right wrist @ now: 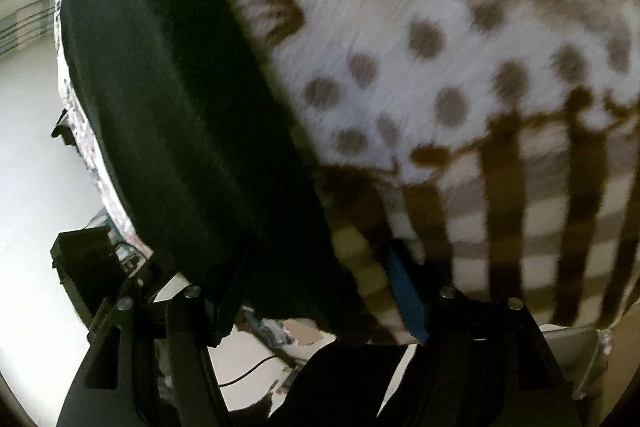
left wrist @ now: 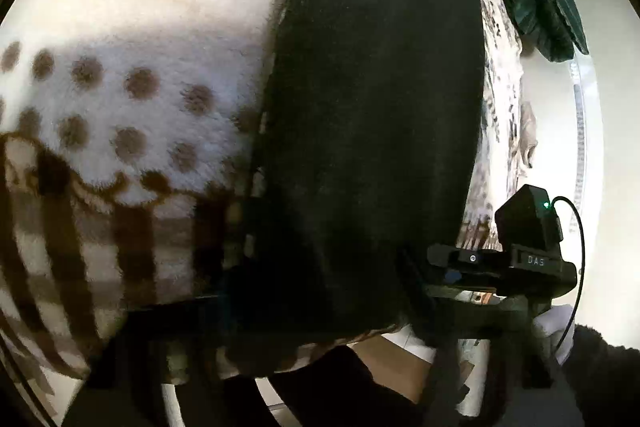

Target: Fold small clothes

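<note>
Both grippers are working the near edge of the fleece blanket (left wrist: pixel 120 99), where the dark garment (left wrist: pixel 372 107) is lying: left gripper (left wrist: pixel 240 307) pinching its hem, right gripper (right wrist: pixel 324 291) gaping astride it, needing closure before folding.

A flat dark garment (left wrist: pixel 372 107) lies on the spotted, striped fleece (left wrist: pixel 120 115).
</note>
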The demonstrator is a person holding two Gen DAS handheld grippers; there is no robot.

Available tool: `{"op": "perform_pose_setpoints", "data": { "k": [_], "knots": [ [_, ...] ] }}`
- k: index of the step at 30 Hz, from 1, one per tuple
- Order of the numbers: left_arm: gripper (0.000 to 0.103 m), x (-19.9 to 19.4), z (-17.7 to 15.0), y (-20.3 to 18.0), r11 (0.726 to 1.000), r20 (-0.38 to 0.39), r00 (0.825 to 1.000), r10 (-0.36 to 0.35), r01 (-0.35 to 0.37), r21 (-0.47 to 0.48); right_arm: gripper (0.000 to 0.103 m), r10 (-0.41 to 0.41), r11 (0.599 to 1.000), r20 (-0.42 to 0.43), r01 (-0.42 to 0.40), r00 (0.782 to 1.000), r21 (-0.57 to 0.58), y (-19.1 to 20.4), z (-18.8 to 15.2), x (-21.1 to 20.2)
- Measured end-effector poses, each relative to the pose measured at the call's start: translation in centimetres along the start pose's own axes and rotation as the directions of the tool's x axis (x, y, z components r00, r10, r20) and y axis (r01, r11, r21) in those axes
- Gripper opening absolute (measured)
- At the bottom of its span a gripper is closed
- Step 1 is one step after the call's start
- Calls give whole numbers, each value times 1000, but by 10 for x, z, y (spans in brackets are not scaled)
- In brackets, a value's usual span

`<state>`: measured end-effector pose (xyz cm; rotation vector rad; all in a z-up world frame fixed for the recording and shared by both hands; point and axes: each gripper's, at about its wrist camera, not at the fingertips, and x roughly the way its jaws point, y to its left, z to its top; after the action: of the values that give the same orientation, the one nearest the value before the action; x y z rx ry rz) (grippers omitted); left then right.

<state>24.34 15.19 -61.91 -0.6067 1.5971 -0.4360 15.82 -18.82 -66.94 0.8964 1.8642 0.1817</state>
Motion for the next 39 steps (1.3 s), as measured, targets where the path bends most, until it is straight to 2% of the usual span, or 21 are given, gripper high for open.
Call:
{"op": "perform_pose_setpoints", "data": {
  "k": [1,3,7,10,13,17,20,24,29,31,39],
  "knots": [
    [13,1,-2,-1,1000,-2,1000,-8,8,-3,62,3,1000,-3,-3,1000,-5,5,0,1],
    [10,-6,-4,-3,1000,11,1000,-10,10,-4,13,20,1000,-5,-20,1000,3,4,-5,2],
    [8,-24,-7,-13,1000,34,999,-17,16,10,7,69,997,20,-70,997,16,10,-17,-1],
    [8,-51,-8,-21,999,77,996,-38,37,17,7,95,995,35,-95,995,-3,18,-27,-13],
    [8,-73,0,-36,998,122,991,-62,58,36,7,127,991,58,-124,990,-51,43,-37,-34],
    [8,-103,23,-64,995,212,973,-90,78,61,7,160,981,109,-145,981,-131,79,-37,-69],
    [8,-118,48,-83,992,260,959,-112,95,79,7,198,969,162,-168,967,-181,108,-25,-97],
    [8,-127,91,-104,988,303,942,-141,116,100,7,261,950,231,-207,937,-234,144,11,-138],
    [8,-134,154,-119,986,349,925,-150,116,117,7,296,936,320,-206,900,-284,182,77,-194],
    [8,-131,186,-125,985,361,919,-155,118,122,7,297,937,355,-199,886,-286,198,114,-210],
    [9,-100,303,-123,984,367,913,-180,163,77,7,269,955,410,-185,872,-231,236,246,-220]
  ]
}}
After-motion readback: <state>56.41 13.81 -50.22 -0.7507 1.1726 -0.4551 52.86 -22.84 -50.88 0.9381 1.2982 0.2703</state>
